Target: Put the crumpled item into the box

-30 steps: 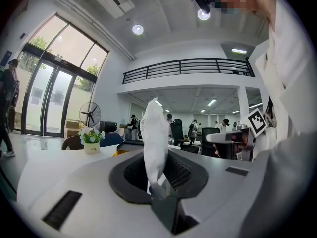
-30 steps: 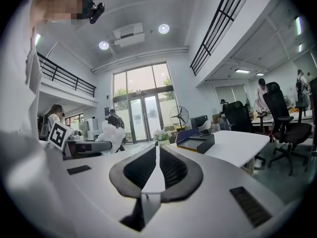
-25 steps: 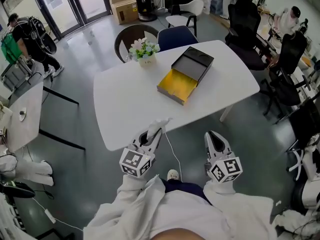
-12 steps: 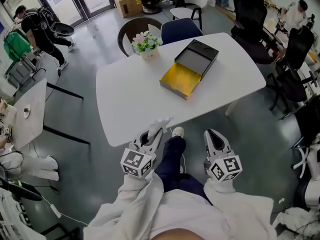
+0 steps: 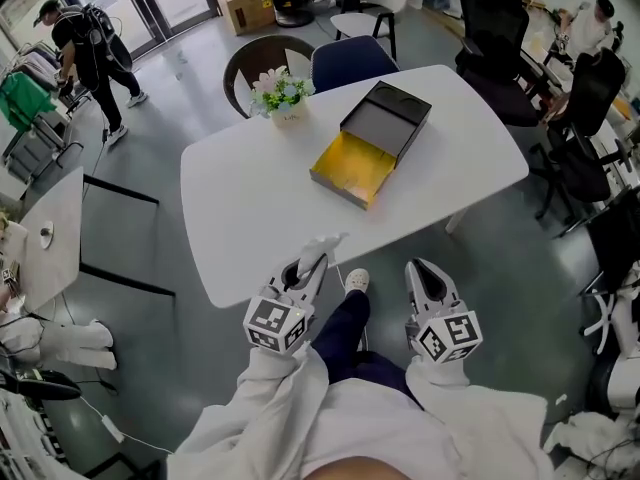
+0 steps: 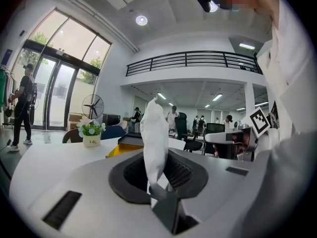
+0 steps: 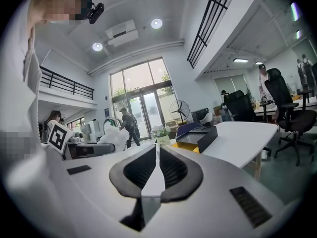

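1. Left gripper (image 6: 154, 155) is clamping the white crumpled item (image 6: 152, 133), which is standing upright, its long axis rising out of the jaws.
2. Right gripper (image 7: 156, 162) is resting with its jaws together and nothing between them.
3. The box (image 5: 352, 164) is lying open on the table (image 5: 250, 213), ahead and slightly right of the left gripper, well apart from it.
4. Against a second ago, the grip is unchanged, and a leg (image 5: 340, 320) is stepping forward.

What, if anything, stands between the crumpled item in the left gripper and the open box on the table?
Nothing visible does. The left gripper holds the crumpled item at the near edge of the table; only its bare top lies between it and the box. The flower pot stands at the far left, off that path.
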